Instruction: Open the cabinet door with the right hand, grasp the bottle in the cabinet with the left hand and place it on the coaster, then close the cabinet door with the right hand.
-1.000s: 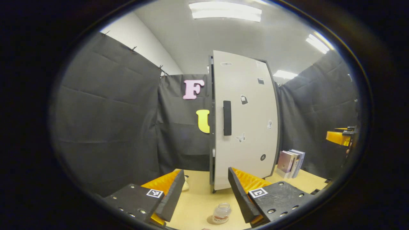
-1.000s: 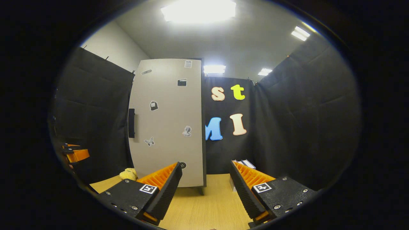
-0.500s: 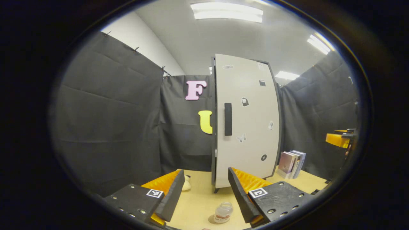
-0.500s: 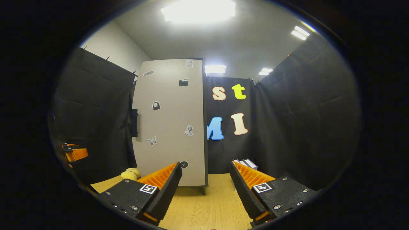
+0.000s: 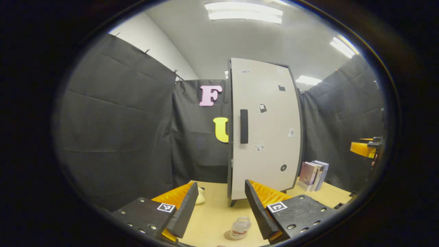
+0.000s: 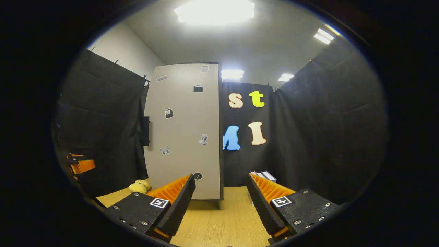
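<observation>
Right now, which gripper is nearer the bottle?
Left. The left gripper hangs open just above the bottle on its coaster; the right gripper is off toward the cabinet door.

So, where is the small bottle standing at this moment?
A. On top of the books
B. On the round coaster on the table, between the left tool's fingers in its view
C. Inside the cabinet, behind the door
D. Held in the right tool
B. In the left gripper view the bottle stands on the coaster on the table, in front of the cabinet door, and the left tool is open around nothing.
</observation>
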### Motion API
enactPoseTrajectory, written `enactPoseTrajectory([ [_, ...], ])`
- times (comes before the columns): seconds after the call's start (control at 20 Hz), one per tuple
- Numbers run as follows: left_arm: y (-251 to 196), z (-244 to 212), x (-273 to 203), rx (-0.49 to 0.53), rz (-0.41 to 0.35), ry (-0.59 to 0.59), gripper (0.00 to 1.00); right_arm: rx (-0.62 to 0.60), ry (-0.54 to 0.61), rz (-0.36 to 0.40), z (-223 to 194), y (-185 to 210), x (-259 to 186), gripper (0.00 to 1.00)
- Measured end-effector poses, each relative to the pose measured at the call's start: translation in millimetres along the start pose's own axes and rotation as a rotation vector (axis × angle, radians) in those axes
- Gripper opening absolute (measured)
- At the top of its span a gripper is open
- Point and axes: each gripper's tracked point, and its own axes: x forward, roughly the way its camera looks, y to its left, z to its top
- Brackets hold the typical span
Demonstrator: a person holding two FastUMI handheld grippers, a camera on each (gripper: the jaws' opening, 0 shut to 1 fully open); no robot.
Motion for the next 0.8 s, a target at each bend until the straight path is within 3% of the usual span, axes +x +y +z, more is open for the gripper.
enactPoseTrajectory([
  [0.1,0.2,-1.1,2.2,-0.001,0.000,0.003,0.85,-0.001,-0.001,-0.002,0.7,-0.3,0.9,0.93],
  [0.15,0.0,-1.5,2.2,-0.002,0.000,0.003,0.77,-0.002,-0.003,-0.003,1.3,-0.8,1.3,0.93],
  [0.8,-2.2,-7.3,13.3,-0.003,-0.007,0.009,0.78,-0.007,-0.009,-0.007,6.2,3.0,8.7,0.93],
])
